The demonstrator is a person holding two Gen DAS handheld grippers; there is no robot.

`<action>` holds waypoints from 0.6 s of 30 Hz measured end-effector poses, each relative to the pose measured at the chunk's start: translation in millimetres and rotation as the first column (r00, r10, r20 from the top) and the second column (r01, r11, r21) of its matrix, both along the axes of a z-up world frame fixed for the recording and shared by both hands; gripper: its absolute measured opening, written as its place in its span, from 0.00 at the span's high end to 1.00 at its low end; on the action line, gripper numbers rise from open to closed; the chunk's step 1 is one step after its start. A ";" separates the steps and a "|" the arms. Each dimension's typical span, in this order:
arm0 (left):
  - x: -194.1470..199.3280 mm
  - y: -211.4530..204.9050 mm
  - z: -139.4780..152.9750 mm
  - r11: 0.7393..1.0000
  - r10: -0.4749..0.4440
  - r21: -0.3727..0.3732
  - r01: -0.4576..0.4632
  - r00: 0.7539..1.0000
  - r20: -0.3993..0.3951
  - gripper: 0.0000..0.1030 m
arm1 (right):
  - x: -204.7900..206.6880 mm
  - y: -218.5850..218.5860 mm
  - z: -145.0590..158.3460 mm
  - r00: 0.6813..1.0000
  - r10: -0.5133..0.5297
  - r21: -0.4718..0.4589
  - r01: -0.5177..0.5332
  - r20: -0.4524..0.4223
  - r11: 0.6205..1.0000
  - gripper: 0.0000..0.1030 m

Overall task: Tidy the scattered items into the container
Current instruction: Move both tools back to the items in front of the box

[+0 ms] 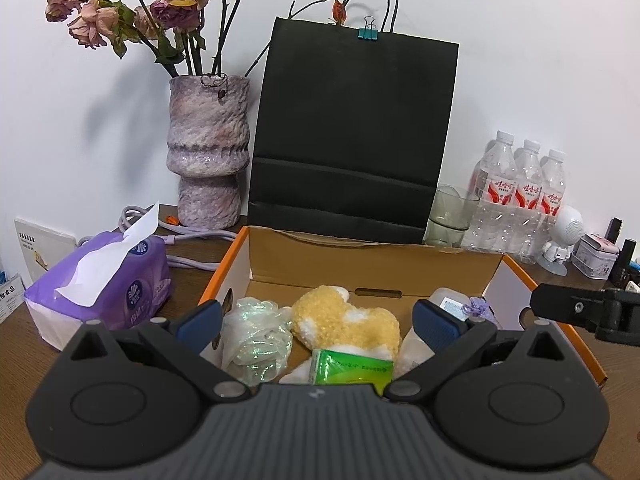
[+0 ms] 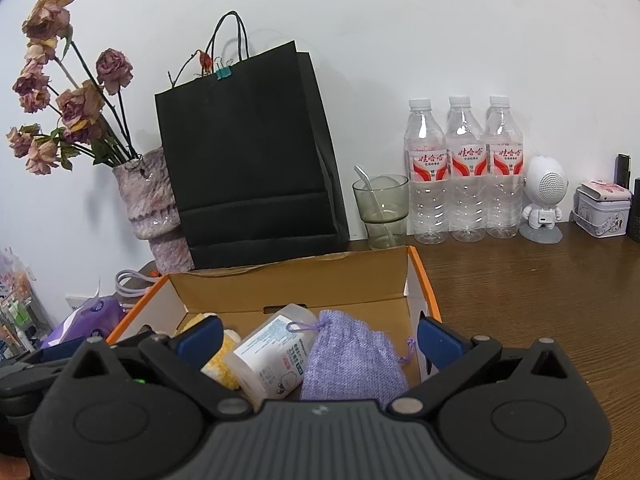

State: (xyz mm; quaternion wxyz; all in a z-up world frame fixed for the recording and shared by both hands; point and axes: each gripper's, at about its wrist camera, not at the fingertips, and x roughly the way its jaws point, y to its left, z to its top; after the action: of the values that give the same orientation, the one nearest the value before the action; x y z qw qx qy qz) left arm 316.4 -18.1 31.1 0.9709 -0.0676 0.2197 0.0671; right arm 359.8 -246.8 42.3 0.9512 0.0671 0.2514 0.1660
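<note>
Plainly, box: the open cardboard box with orange rim [image 1: 496,276] is the landmark; it sits on the brown wooden table [image 2: 540,292], in front of the black paper bag [image 1: 352,128].
Contents: inside the box lie a crumpled clear plastic bag [image 1: 256,336], a yellow-and-white fluffy plush [image 1: 344,320], a green tissue packet [image 1: 352,368], a white plastic bottle with printed label [image 2: 272,352] and a lilac woven drawstring pouch [image 2: 352,360].
Key relation: everything in the box lies just ahead of and below both grippers; the bottle's long axis is tipped, running from the near left toward the box's back wall.
Left gripper [image 1: 318,320]: jaws wide apart, holding nothing, poised over the near edge of the box at its left half.
Right gripper [image 2: 320,340]: jaws also spread, empty, over the box's right half, with the pouch between its blue pads.
Nearer hand: the right one for the pouch and bottle, the left for the packet and plush.
Outside the box: a purple tissue pack [image 1: 100,284] lies just left of it; whether it counts as scattered I cannot tell.
Judgement: the tidying looks nearly or wholly done.
</note>
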 end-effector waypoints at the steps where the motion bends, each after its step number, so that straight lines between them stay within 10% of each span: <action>1: -0.6 0.0 0.4 1.000 0.000 -0.001 0.000 1.000 0.001 0.00 | 0.3 0.2 0.0 1.000 0.001 -0.001 -0.001 -0.001 1.000 0.00; 18: -69.9 15.1 1.9 1.000 -0.008 0.004 0.008 1.000 -0.004 0.00 | -58.9 -29.2 2.9 0.999 -0.011 -0.117 0.015 0.038 0.993 0.00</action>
State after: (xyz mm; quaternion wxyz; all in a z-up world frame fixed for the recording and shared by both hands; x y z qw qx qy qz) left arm 246.5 -3.0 32.9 0.9709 -0.0644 0.2216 0.0636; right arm 300.9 -275.9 45.2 0.9590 0.0094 0.2427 0.1460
